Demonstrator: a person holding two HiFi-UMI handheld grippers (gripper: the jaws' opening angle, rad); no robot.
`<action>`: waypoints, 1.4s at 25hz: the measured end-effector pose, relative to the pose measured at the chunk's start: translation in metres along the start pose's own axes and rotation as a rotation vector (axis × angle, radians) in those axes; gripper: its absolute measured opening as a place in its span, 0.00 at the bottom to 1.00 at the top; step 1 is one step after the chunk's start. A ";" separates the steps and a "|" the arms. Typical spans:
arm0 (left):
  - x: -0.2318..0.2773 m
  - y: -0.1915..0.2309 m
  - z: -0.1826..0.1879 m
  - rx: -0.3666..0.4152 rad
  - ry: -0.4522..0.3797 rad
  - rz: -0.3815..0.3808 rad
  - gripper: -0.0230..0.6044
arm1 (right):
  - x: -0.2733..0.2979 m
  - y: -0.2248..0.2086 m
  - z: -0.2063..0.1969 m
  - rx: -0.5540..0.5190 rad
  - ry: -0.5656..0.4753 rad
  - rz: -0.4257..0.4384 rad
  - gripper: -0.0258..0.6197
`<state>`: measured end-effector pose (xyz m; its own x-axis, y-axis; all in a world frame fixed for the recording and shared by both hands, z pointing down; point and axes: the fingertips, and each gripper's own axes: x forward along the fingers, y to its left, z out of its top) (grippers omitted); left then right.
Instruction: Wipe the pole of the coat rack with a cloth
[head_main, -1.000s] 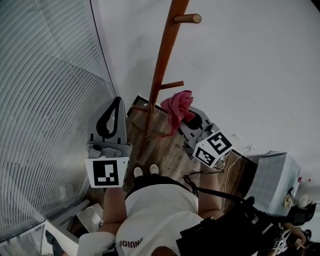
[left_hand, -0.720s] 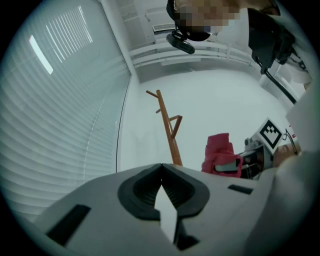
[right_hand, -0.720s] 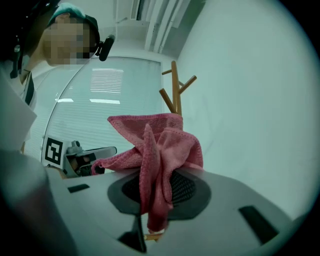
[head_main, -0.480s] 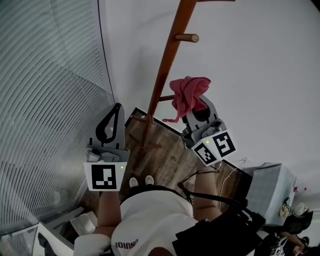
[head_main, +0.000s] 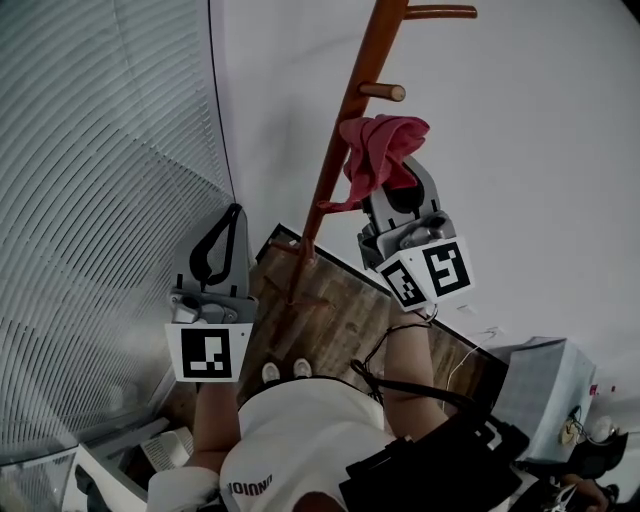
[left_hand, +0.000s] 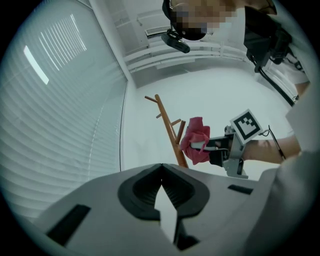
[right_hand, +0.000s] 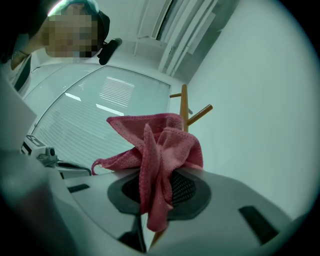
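Right gripper (head_main: 398, 175) pinches the bunched cloth (head_main: 380, 150) in its jaws, held high just beside the pole (head_main: 375, 50) (contact unclear), likely placed to wipe down it, while left gripper (head_main: 222, 238), jaws pressed together on nothing, hangs low, apart.

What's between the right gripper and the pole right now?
Only the cloth, clamped in the right gripper. In the head view it bunches toward the pole, and the left gripper view shows the same.
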<state>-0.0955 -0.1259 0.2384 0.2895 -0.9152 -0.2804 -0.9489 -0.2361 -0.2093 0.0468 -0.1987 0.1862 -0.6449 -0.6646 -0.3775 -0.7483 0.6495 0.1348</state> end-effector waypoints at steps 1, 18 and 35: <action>0.000 0.002 -0.001 0.002 0.001 0.003 0.06 | 0.003 -0.001 0.002 -0.006 -0.011 -0.007 0.17; 0.012 0.010 -0.005 -0.006 -0.004 0.005 0.06 | 0.020 -0.011 0.016 -0.039 -0.086 -0.046 0.17; 0.018 0.001 -0.005 -0.003 -0.002 -0.008 0.06 | 0.003 -0.021 0.034 -0.047 -0.128 -0.069 0.17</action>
<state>-0.0920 -0.1439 0.2374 0.2976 -0.9125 -0.2806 -0.9468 -0.2444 -0.2092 0.0661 -0.2018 0.1511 -0.5685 -0.6527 -0.5008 -0.7988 0.5835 0.1464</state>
